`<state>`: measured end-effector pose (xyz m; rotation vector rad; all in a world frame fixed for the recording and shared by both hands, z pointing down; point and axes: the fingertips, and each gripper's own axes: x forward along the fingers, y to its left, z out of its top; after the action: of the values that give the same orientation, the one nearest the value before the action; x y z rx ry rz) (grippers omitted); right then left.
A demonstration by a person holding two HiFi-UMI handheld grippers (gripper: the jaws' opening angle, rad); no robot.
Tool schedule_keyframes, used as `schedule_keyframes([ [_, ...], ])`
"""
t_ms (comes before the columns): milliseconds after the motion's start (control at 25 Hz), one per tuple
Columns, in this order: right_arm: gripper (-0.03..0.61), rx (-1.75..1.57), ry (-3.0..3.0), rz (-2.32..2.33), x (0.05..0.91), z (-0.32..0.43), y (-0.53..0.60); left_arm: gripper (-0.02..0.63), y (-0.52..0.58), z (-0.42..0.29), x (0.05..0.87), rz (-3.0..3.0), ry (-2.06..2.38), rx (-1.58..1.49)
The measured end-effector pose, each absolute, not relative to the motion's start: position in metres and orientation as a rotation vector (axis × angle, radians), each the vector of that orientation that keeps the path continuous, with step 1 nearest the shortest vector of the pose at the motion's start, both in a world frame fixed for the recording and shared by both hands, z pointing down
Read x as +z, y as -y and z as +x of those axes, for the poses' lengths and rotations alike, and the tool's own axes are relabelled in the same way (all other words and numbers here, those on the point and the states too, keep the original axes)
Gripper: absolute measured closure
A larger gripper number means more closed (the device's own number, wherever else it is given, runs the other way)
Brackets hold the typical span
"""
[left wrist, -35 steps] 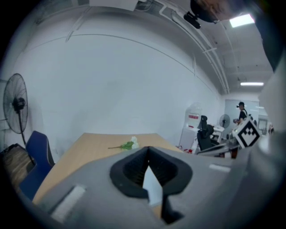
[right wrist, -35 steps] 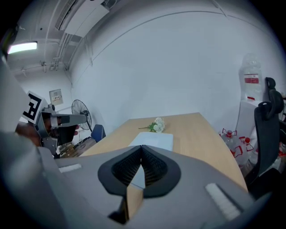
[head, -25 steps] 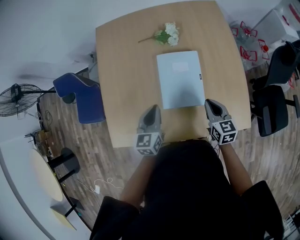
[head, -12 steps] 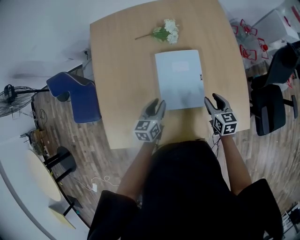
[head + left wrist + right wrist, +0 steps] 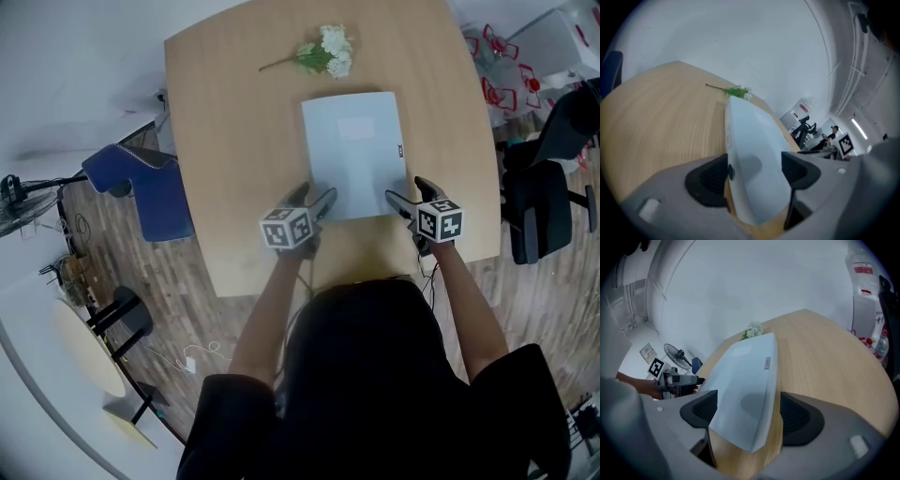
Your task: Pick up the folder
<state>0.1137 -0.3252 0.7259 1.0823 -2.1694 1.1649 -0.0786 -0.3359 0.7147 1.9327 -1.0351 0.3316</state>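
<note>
A pale blue-grey folder (image 5: 354,155) lies flat on the wooden table (image 5: 234,141), with its short edge toward me. My left gripper (image 5: 316,202) is at the folder's near left corner and my right gripper (image 5: 403,197) at its near right corner. Both sets of jaws are opening. In the left gripper view the folder's corner (image 5: 750,136) reaches in between the two dark pads of the left gripper (image 5: 754,171), and neither pad presses on it. The right gripper view shows the same: the folder (image 5: 745,376) lies between the spread jaws of the right gripper (image 5: 747,411).
A small sprig of white flowers (image 5: 325,54) lies on the table beyond the folder. A blue chair (image 5: 150,183) stands left of the table and a black office chair (image 5: 544,202) right of it. A fan (image 5: 14,202) and a round side table (image 5: 89,347) stand further left.
Both grippers have come down and forward to the folder's near corners. Their jaws, shut a second ago, now stand wide apart around those corners.
</note>
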Motion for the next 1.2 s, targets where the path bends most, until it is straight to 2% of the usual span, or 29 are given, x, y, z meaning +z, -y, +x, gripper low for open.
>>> schedule_keyframes([
  [280,0.167,1.370,2.130,1.076,0.751,0.114,0.342,0.247,0.346,-0.070,0.740,1.867,1.017,0.336],
  [600,0.210,1.401,2.120,0.983,0.768,0.102,0.342,0.247,0.352,-0.067,0.757,1.833,1.027,0.341],
  [1200,0.207,1.408,2.113,0.932,0.769,0.097,0.336,0.250,0.345,-0.066,0.755,1.813,1.021,0.263],
])
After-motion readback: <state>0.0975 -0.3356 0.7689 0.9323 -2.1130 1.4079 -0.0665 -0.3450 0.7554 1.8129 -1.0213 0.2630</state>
